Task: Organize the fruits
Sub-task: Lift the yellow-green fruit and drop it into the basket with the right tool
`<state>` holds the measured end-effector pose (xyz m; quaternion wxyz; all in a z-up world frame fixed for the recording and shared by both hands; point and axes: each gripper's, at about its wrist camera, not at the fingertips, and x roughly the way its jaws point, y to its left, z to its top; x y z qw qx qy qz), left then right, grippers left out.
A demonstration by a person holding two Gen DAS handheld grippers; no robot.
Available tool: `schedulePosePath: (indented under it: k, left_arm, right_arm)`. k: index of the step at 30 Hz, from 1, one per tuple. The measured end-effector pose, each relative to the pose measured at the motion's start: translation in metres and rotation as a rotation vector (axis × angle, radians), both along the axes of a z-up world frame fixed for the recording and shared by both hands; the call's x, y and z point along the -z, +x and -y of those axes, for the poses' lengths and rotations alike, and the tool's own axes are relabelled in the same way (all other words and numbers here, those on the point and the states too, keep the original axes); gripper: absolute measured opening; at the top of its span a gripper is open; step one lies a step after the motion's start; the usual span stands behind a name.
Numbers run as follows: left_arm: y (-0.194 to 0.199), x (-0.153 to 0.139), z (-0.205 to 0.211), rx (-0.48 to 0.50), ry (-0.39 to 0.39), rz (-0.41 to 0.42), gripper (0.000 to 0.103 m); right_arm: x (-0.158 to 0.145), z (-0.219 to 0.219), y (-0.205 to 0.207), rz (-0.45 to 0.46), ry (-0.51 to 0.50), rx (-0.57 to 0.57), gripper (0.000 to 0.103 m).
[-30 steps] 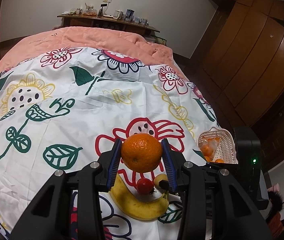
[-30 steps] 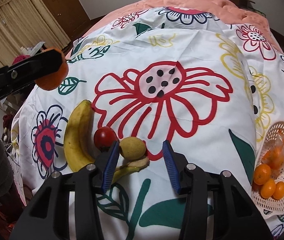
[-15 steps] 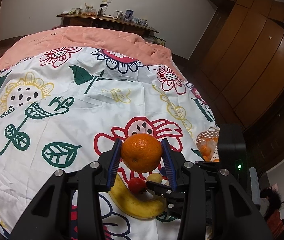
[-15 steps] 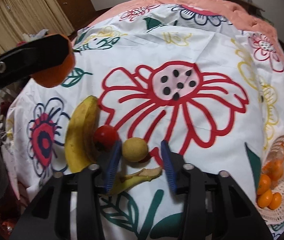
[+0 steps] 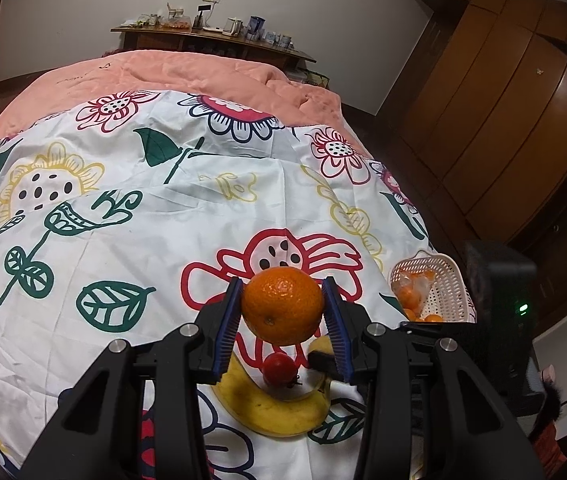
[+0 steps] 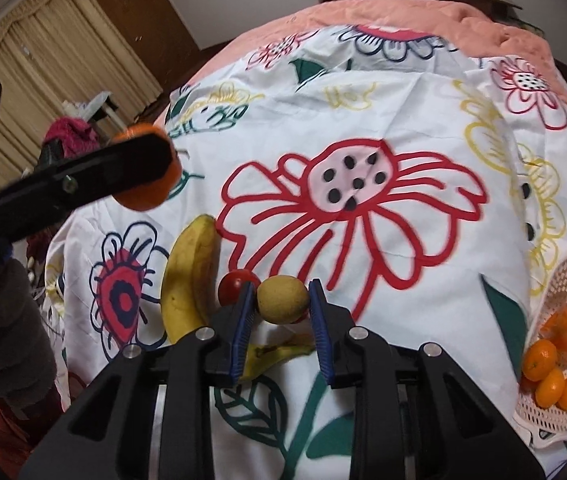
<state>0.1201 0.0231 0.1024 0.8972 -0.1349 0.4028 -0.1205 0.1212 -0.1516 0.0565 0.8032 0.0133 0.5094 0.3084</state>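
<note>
My left gripper (image 5: 283, 285) is shut on a large orange (image 5: 282, 306) and holds it in the air above the flowered sheet (image 5: 131, 248). Below it lie a banana (image 5: 279, 412) and a small red tomato (image 5: 279, 368). In the right wrist view, my right gripper (image 6: 281, 287) is closing on a round yellow-green fruit (image 6: 282, 300). Both blue pads press its sides. This fruit sits on the sheet next to the tomato (image 6: 233, 286) and the banana (image 6: 189, 272). The left gripper's finger (image 6: 123, 168) with the orange (image 6: 145, 200) hangs at the upper left.
A white plastic basket (image 6: 539, 420) with several small oranges (image 6: 551, 372) and a bagged bunch stands at the sheet's right edge; it also shows as the basket (image 5: 447, 300) in the left wrist view. A pink quilt (image 5: 187, 76) covers the far bed. A gloved hand (image 6: 7, 320) is at left.
My right gripper moved forward around the yellow-green fruit and its jaws closed onto it. The left gripper with the orange stayed in place.
</note>
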Motion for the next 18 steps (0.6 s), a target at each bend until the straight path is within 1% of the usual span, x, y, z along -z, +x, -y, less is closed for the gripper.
schedulePosePath:
  k: [6,12,18]
  left_arm:
    - [0.0,0.0,0.007,0.015,0.004,-0.001,0.041]
    - [0.0,-0.002,0.019,0.04,0.017,-0.001,0.041]
    - [0.0,-0.003,0.032,0.061,0.029,-0.005,0.041]
  right_arm:
    - [-0.014,0.031,-0.005,0.041,0.021,0.08,0.028]
    - [-0.018,0.082,-0.009,0.059,0.038,0.196,0.028]
    - [-0.014,0.142,-0.009,0.059,0.041,0.331,0.028]
